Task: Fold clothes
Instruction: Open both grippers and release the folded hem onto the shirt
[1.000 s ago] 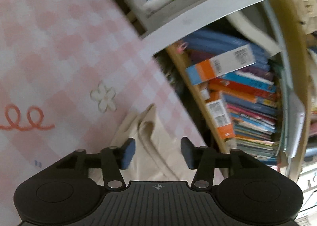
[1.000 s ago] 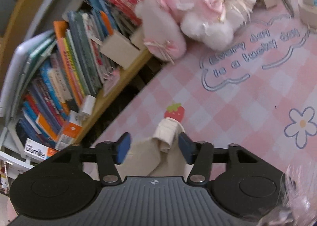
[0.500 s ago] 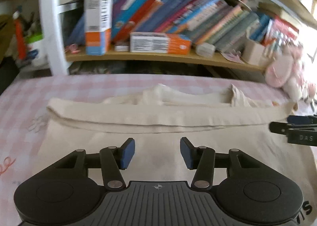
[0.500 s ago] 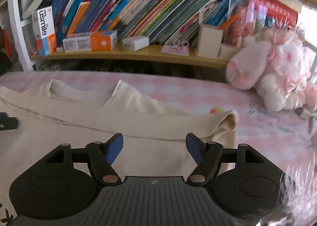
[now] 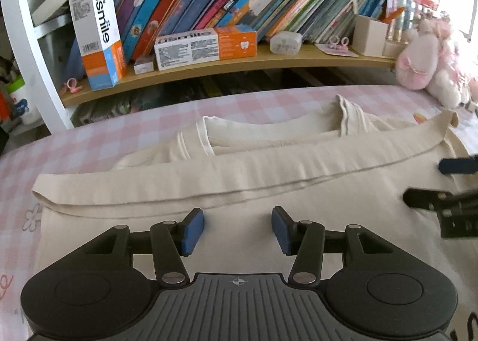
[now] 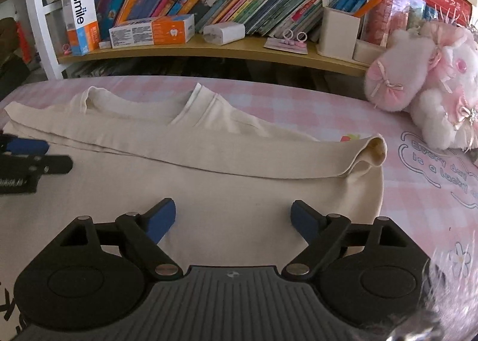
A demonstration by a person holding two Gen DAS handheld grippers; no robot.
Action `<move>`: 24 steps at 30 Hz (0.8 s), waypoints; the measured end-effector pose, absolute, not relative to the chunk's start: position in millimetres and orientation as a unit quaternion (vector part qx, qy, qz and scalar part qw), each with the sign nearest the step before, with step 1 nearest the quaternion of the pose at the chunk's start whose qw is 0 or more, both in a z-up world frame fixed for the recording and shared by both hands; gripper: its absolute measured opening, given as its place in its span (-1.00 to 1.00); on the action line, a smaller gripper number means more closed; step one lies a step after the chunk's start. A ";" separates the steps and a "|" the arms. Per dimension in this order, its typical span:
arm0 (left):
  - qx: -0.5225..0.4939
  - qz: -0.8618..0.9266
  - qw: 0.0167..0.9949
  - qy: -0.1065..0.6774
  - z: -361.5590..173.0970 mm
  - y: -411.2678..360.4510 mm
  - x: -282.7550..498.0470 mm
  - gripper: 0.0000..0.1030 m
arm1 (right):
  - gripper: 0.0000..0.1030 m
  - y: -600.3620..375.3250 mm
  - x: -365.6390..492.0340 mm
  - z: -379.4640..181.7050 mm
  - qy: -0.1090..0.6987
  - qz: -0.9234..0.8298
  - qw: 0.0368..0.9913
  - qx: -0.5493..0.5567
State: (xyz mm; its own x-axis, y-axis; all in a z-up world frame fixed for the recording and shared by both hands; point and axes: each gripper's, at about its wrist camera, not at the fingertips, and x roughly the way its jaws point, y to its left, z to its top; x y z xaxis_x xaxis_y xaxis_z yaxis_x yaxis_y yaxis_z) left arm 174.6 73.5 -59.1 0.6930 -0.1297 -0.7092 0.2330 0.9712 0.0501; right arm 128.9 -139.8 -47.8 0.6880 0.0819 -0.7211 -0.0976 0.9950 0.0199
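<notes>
A cream T-shirt [image 5: 239,173] lies flat on the pink checked cloth [image 5: 89,143], its hem folded up into a band across the middle; the neckline shows behind it. It also shows in the right wrist view [image 6: 239,167]. My left gripper [image 5: 237,229] is open and empty, hovering over the shirt's near part. My right gripper [image 6: 233,218] is open wide and empty over the shirt's right half. Each gripper shows at the edge of the other's view: the right one [image 5: 448,185] and the left one [image 6: 27,158].
A wooden shelf [image 5: 239,63] with books and boxes runs behind the table. A pink plush toy [image 6: 424,87] sits at the back right. A white shelf post [image 5: 30,51] stands at the left.
Both grippers swung from the shirt's side corners to face the shelf, over the shirt's near part. The hem now lies folded up across the shirt. The right gripper opened wider.
</notes>
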 end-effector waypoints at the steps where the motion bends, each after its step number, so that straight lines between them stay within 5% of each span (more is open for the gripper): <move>1: 0.067 -0.097 0.916 0.385 -58.1 72.9 178.9 -0.01 | 0.66 -140.1 128.9 -47.7 0.392 0.050 0.919 -0.010; 9: -0.074 -0.071 0.892 0.441 -38.2 93.3 256.4 -0.05 | 0.67 -139.6 128.3 -47.5 0.392 0.052 0.919 -0.011; 17: -0.164 -0.045 0.924 0.344 13.3 116.5 268.5 0.00 | 0.68 -139.9 130.3 -46.0 0.398 0.055 0.916 -0.012; 24: 0.021 -0.101 0.921 0.376 -27.6 74.2 173.6 0.04 | 0.71 -140.2 129.0 -46.9 0.395 0.060 0.917 -0.014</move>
State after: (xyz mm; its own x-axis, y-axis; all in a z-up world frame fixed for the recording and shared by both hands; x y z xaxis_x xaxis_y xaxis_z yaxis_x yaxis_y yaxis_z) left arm 173.6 74.2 -27.6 0.6967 -0.1702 -0.6968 0.2022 0.9787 -0.0369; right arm 129.0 -140.2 -46.9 0.6810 0.0998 -0.7255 -0.1214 0.9923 0.0226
